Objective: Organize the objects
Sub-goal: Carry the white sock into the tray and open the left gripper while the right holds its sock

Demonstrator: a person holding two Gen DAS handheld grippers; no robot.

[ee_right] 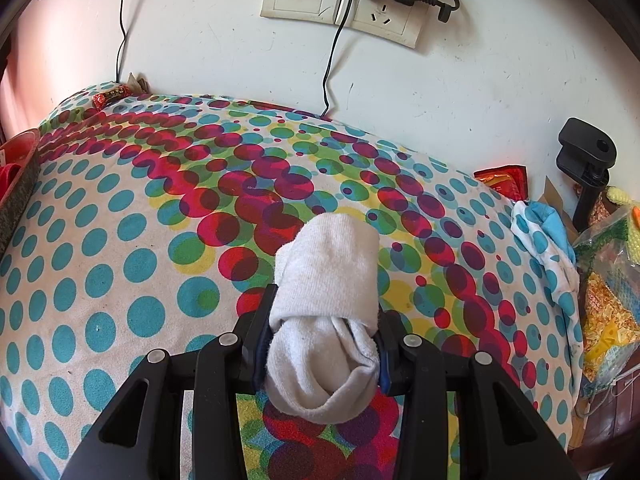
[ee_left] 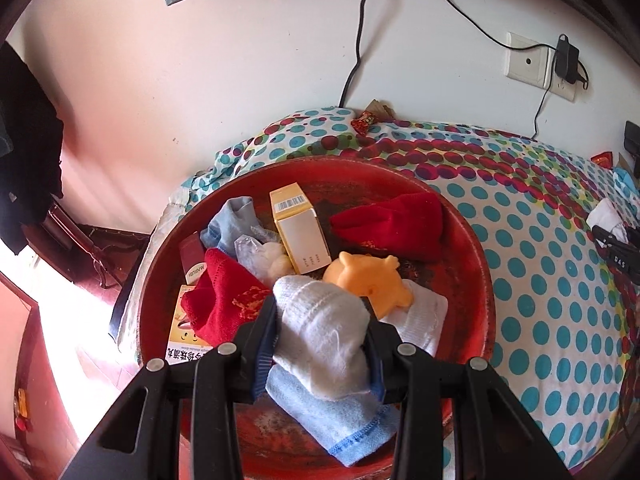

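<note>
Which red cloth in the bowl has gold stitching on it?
The red cloth at the bowl's left side, beside the left gripper; the far one shows plain.

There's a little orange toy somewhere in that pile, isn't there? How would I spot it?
Find the big round red tray on the dotted bedspread. Near its middle, between a gold box and a folded white cloth, lies the orange animal toy. It is the only smooth, moulded thing among soft fabrics.

"MARUBI" on maroon box [ee_left: 194,262], "DAS" on black device [ee_left: 618,261], barcode on gold box [ee_left: 298,228]
</note>
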